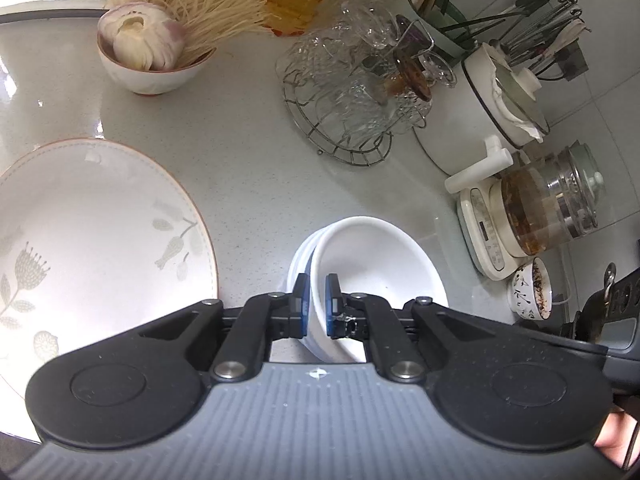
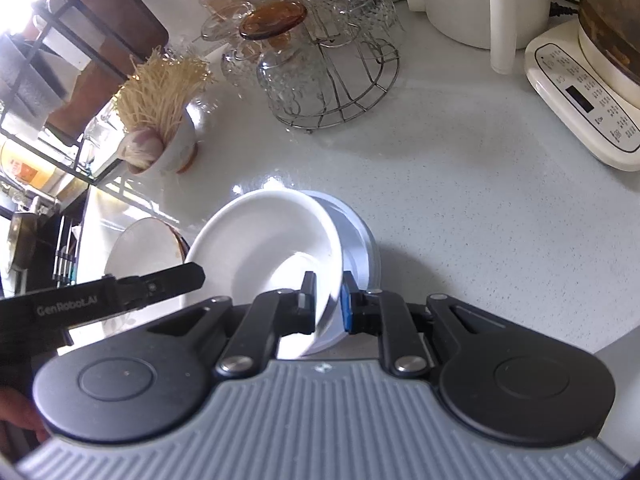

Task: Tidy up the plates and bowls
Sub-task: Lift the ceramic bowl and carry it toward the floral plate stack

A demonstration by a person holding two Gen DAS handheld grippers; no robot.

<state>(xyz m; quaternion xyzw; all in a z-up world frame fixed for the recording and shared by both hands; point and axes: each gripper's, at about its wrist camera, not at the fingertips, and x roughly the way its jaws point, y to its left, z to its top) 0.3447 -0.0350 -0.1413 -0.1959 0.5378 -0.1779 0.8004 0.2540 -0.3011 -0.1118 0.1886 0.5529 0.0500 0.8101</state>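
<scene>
Speckled pale desk [image 1: 248, 168] carries everything, w/ a tiled wall behind the clutter.

White bowl [image 1: 380, 256] is tilted, held above a short stack of white bowls [image 1: 298, 264] near the front of the desk. Left hand-held gripper [image 1: 316, 306] is pinched narrow on its near-left rim; right hand-held gripper [image 2: 329, 304] is pinched narrow on the opposite rim, one pad inside and one outside. So both grip the same bowl, which leans in the right wrist view w/ the stack [image 2: 360, 236] showing just behind it.

Step in hand, as I read it: nest this bowl onto the stack. To do it well, level the bowl first, since it sits tilted; centre it over the stack's rim, lower both sides together, then release only once it's seated. Letting go of one side early could tip it or knock the stack.

Room & edges: big floral plate [image 1: 100, 240] lies just beside the stack on one side, so little sideways slack there. Kettle base [image 1: 492, 232] and small patterned cup [image 1: 532, 292] stand near on the other side. Wire rack of glasses [image 1: 352, 100] and bowl of noodles & garlic [image 1: 152, 52] sit farther back, well apart. Open desk lies betw. stack and rack, the safest way to back out.
</scene>
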